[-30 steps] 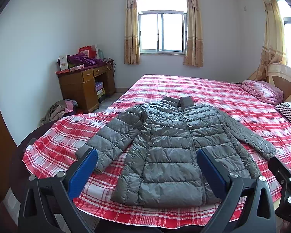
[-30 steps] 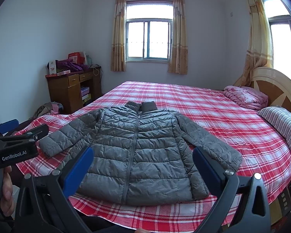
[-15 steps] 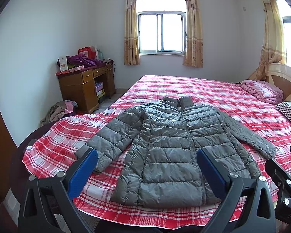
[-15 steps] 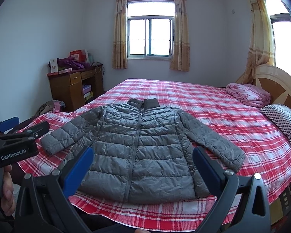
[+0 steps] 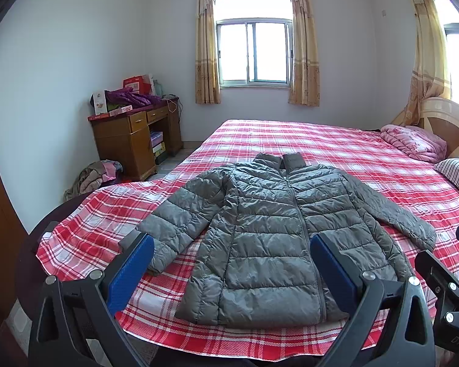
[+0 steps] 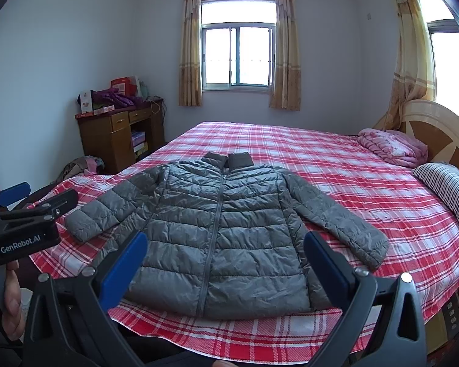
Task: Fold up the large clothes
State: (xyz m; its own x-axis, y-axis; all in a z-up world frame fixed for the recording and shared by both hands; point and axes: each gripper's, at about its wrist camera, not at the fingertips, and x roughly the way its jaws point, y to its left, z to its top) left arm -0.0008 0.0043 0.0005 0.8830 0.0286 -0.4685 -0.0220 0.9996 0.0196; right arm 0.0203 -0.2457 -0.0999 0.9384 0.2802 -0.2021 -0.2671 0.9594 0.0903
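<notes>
The grey puffer jacket point(image 5: 278, 238) is lying flat on the bed point(image 5: 336, 140), collar pointing away; both the left hand-held gripper point(image 5: 229, 263) and the right hand-held gripper point(image 6: 226, 260) are hovering wide open and empty before its hem, seemingly equally near.

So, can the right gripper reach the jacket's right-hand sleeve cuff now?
Probably yes: the right gripper is open, and nothing lies between it and the sleeve cuff, which rests flat on the bed.
</notes>
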